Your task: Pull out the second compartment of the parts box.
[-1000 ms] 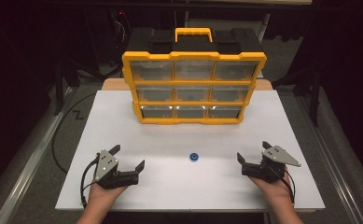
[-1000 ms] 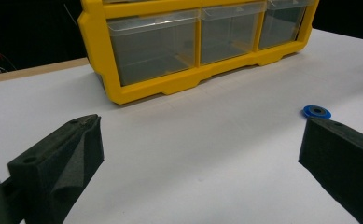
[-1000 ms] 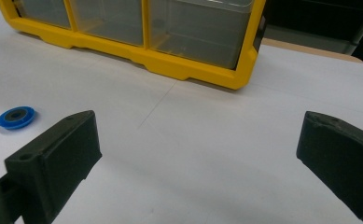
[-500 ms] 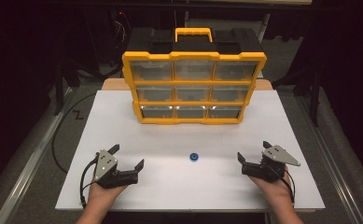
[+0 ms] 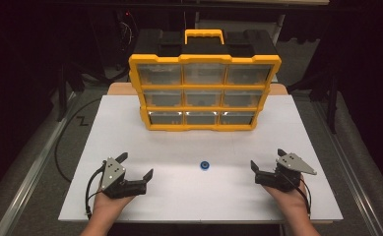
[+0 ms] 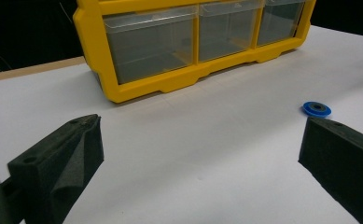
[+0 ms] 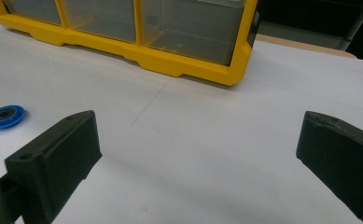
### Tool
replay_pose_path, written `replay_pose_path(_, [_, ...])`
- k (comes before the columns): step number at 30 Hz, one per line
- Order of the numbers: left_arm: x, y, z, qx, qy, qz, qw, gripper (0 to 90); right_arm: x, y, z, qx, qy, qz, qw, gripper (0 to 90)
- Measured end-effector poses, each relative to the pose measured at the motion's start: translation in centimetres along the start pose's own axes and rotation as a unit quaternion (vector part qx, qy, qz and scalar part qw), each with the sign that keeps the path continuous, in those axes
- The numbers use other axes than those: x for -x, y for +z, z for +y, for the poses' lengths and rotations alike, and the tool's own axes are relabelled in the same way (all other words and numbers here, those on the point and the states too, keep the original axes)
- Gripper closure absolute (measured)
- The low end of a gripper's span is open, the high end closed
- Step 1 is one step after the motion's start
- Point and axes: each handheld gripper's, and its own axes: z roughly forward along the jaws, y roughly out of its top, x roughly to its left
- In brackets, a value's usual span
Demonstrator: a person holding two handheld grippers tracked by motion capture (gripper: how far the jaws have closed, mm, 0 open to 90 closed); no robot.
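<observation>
Two claws wide open, empty: left claw (image 5: pixel 135 165), right claw (image 5: pixel 266 160) | white table (image 5: pixel 194 191) | dark room

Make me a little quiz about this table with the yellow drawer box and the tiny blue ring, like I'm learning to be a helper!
1. True or false: the blue ring lies on the white table, between the left claw and the right claw.
2. How many clear drawers show in the front of the yellow drawer box? A) six B) nine C) twelve
3. Fill in: both claws are ____, holding nothing.

Key: 1 true. 2 B, three rows of three. 3 open.
</observation>
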Motion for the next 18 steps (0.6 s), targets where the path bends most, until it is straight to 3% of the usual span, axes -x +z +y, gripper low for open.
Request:
replay_pose_path(16, [-0.2,0.1,0.1,0.001,-0.008,0.002,1.0000,0.4,-0.6,1.2,0.7,0.006,-0.003,0.002,1.0000,0.8])
replay_pose_path(18, [-0.2,0.2,0.1,0.001,-0.009,0.003,1.0000,0.4,-0.7,1.8,1.0,0.005,0.008,0.010,0.9999,0.8])
